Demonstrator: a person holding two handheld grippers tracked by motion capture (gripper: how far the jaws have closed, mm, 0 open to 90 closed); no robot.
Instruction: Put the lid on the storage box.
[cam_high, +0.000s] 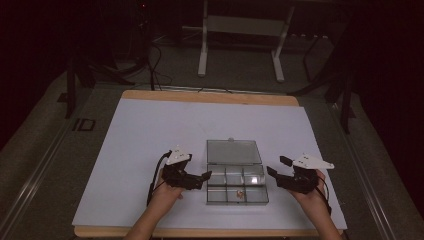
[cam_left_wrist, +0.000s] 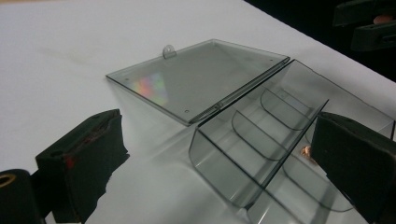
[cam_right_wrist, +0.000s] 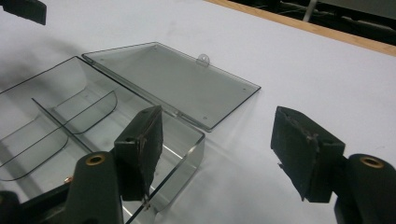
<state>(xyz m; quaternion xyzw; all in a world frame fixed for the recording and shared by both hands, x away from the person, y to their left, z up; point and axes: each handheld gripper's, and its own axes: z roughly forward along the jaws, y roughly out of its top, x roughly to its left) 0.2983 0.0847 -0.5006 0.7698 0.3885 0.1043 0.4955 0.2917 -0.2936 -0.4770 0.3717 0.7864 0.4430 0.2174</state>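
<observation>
While the clear compartment box (cam_high: 236, 186) lies near the counter's (cam_high: 140, 130) near edge with its lid (cam_high: 234, 152) folded flat on the far side, I see my left hand-held gripper (cam_high: 204, 176) spread just left of it and my right hand-held gripper (cam_high: 276, 167) spread just right of it. A small coppery item (cam_high: 241, 193) sits in a near compartment.

One marking is legible: the characters "ID" (cam_high: 83, 124), printed dark on the grey floor at about nine o'clock from the table (cam_high: 150, 125). No other text, brand or number can be read.
</observation>
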